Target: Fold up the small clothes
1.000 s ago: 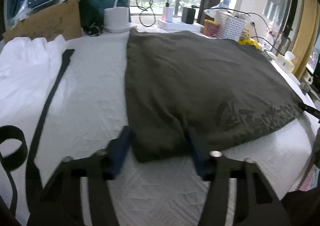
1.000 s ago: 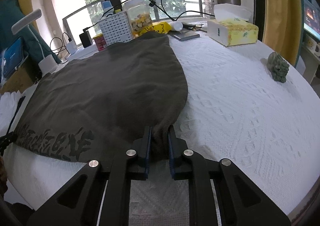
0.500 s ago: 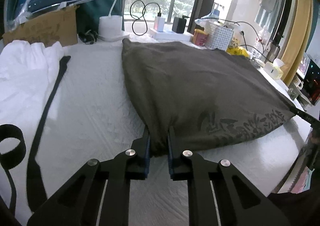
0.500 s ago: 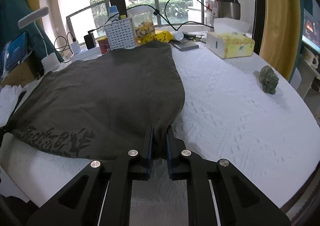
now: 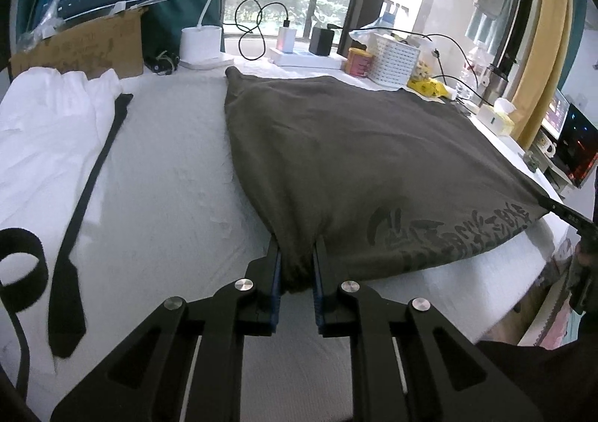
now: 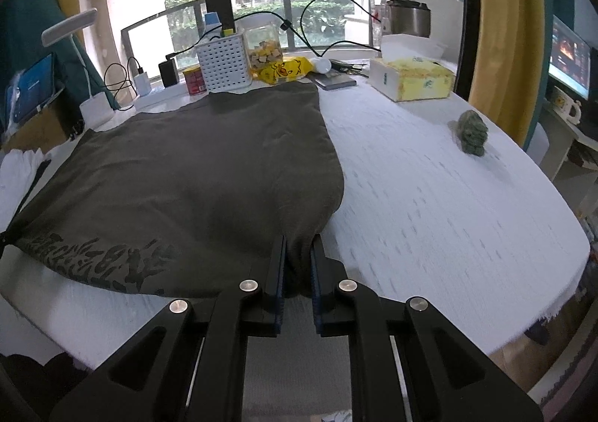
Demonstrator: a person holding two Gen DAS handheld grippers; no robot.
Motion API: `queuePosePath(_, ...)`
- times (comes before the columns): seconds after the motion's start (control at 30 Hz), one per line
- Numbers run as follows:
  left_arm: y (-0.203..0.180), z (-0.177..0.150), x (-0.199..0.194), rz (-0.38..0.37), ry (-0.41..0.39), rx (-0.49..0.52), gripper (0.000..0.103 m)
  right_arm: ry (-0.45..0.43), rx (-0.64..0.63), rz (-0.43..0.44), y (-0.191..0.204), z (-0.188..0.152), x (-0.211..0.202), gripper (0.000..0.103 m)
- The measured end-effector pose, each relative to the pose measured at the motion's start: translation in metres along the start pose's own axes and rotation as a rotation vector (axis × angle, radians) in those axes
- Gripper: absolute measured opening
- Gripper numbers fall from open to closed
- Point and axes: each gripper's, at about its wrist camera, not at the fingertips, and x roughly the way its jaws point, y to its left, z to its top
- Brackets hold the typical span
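Olive shirt [image 5: 358,160] corners pinched, seemingly firmly, in both tools.

Shirt [image 5: 373,160] corners hidden between the tongs.

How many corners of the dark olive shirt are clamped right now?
2. The left gripper pinches the dark olive printed shirt at its near-left corner; the right gripper pinches its near-right corner. Both far corners lie free.
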Motion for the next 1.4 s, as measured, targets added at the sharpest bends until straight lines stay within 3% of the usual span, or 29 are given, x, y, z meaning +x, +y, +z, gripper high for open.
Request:
queuePosePath(0.47,0.001,-0.023,0.001,-0.023,0.06,-0.009,0.017,-0.003,0.017,-0.043,-0.01,-0.035,-0.008,0.013)
queuePosePath(0.57,-0.002,-0.019,-0.005,0.019,0.041,0.03,0.021,-0.004,0.036,-0.033,-0.014,-0.035,-0.008,0.014)
queuePosePath(0.67,-0.006,-0.013,-0.012,0.022,0.005,0.072,0.021,0.006,0.059,-0.028,-0.016,-0.035,-0.008,0.026)
queuePosePath(0.8,-0.001,-0.002,-0.015,0.012,-0.026,0.041,0.021,0.024,0.052,-0.008,-0.012,-0.033,-0.01,0.059)
queuePosePath(1.1,-0.012,0.029,-0.01,0.083,-0.092,0.066,0.021,0.055,0.105,-0.013,-0.004,-0.036,-0.026,0.06)
queuePosePath(1.4,-0.022,0.052,-0.013,-0.013,-0.174,0.021,0.021,0.143,0.137,0.038,0.002,-0.044,-0.026,0.061)
